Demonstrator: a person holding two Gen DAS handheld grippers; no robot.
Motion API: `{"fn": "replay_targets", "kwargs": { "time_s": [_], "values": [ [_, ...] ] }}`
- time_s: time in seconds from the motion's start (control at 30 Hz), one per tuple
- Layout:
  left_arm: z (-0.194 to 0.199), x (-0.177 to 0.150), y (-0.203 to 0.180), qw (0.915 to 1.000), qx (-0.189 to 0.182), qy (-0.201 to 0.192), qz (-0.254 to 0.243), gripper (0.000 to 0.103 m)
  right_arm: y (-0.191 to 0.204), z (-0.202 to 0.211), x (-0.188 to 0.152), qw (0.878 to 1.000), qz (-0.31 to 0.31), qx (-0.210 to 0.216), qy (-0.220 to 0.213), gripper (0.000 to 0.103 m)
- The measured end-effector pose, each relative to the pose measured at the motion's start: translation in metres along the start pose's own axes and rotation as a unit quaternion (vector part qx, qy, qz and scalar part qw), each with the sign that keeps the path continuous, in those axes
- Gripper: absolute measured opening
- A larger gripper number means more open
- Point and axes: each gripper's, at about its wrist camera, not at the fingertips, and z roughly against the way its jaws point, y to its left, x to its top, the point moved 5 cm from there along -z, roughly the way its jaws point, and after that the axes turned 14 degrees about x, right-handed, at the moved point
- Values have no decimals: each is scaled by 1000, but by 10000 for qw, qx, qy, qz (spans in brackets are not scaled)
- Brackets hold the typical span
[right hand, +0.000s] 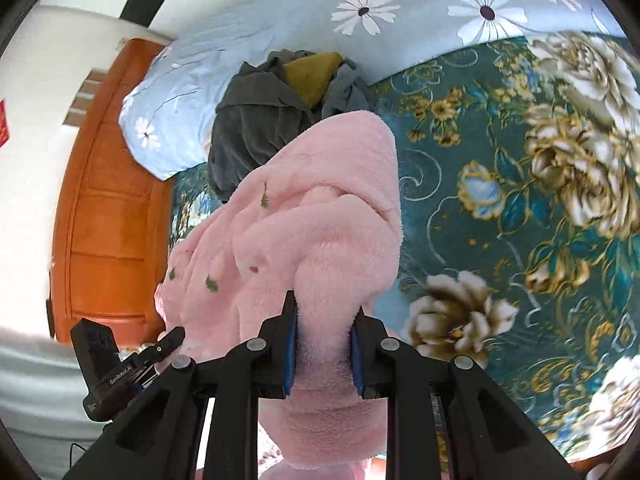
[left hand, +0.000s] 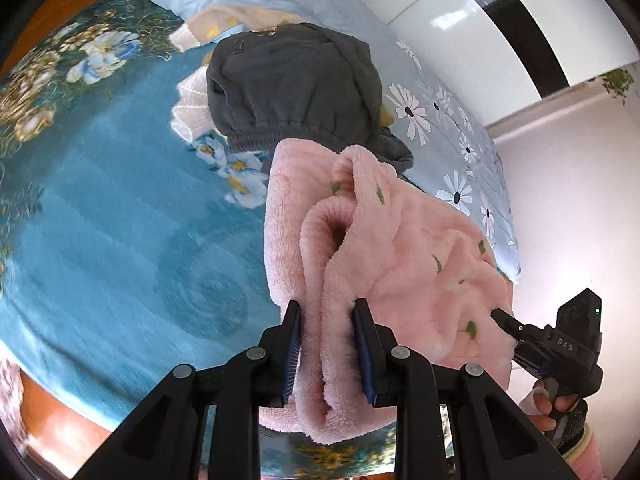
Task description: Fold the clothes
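Bedspread in teal with a floral border fills the left of the left wrist view, spread over the bed. Further right on it lies a heap of dark grey clothing, with a white knitted piece tucked against its left side. Just in front of the heap hangs the pink fleece garment, lifted off the bed and bunched in thick folds. The left hand-held gripper pinches one rolled fold of it between its blue pads. At the far right, the right hand-held gripper clamps another part of the same fleece, a hand on its handle. From the right wrist view, its fingers press a wad of pink fleece between them, above the flowered bedspread. A daisy-print quilt lies behind.
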Motion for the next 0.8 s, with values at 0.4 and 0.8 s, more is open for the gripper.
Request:
{"fn": "replay_targets", "kwargs": {
  "time_s": [0.4, 0.8],
  "values": [
    [-9, -24, -68, 9976, -126, 302, -611, 27, -47, 73, -26, 9967, -591, -51, -551, 22],
    [-51, -23, -161, 9742, -1036, 1026, -1724, 27, -85, 162, -56, 9676, -1636, -540, -1848, 23]
  ]
}}
